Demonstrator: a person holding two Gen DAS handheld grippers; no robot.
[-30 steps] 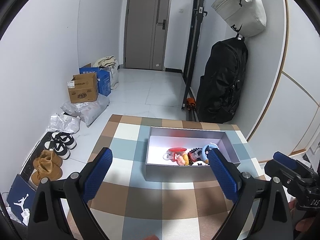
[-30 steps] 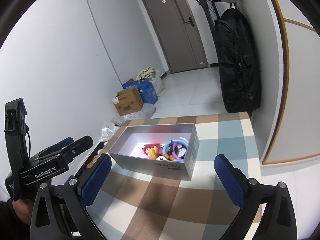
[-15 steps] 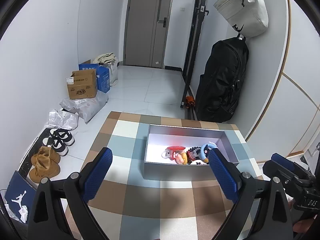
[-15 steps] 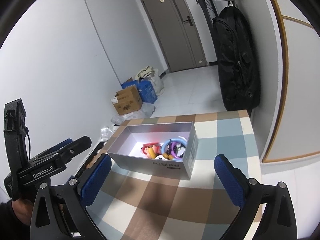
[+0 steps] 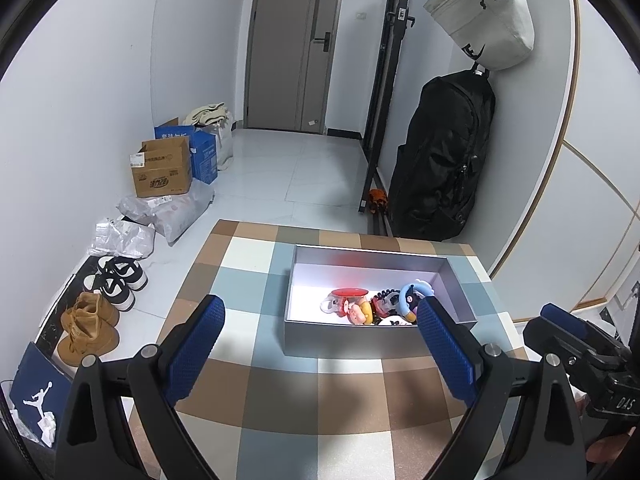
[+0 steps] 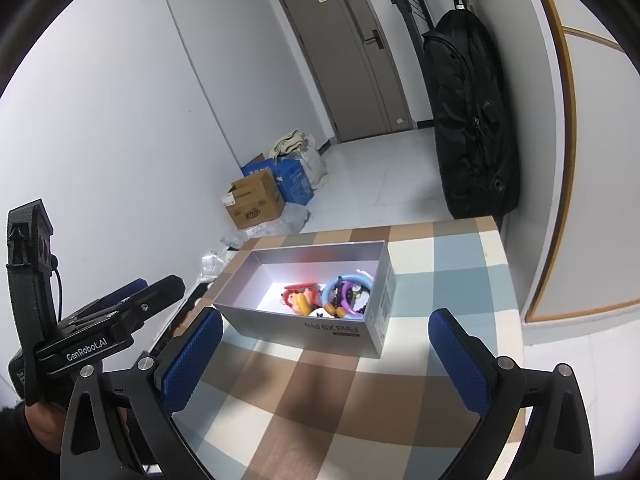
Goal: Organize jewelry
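Hovering over the near edge of the worktop, the left claw is spread wide w/ nothing between its blue pads; the right claw is likewise released and empty, blue pads far apart, held just beside it toward the worktop's right side. In the left wrist view the right claw's black body shows at the lower right; in the right wrist view the left claw's body, marked GenRobot.AI, shows at the lower left w/ a hand gripping it. The worktop wears a checked cloth in brown, blue-grey and cream. Past the claws, toward the far edge and right of centre, sits an open silver-grey box, lidless, its long side facing the left claw; printed text runs upside down on the side wall in the right wrist view. The jewelry lies in a heap inside, bunched at the box's right end: a red piece, a light-blue ring, a purple ring, orange/yellow and dark bits, tangled so single items can't be told apart. The box's left end is bare white floor. Beyond the worktop's left edge, on the room floor: tan boots, black-and-white sneakers, plastic bags, a cardboard box, a blue box. Past the far right corner a black backpack hangs at the wall, a pale bag above it. A grey door closes the far end.
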